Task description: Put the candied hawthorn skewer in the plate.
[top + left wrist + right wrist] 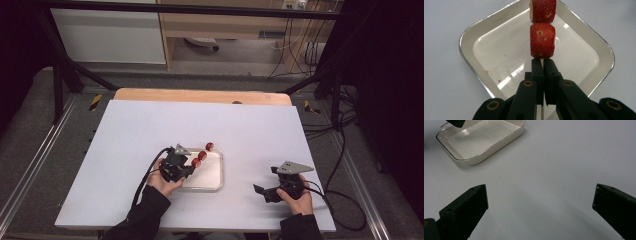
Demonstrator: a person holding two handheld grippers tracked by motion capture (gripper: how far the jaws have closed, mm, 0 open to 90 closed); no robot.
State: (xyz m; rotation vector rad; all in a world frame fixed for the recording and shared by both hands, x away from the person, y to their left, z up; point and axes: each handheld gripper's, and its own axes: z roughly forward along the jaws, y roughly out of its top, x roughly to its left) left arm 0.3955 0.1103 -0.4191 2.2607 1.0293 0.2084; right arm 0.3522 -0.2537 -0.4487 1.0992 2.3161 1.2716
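Black fingers (541, 75) of the left gripper (541, 62) pinch a strawberry skewer (542, 41) pointing away over the tray (471, 40); the right gripper (540, 205) gapes wide.

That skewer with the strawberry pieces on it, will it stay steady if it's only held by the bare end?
Probably a bit wobbly: the left gripper pinches only the thin skewer, so the strawberry pieces hang out as front-heavy load. The stick looks slim and may flex. The cut fruit looks soft, so it could slide or spin over the tray.
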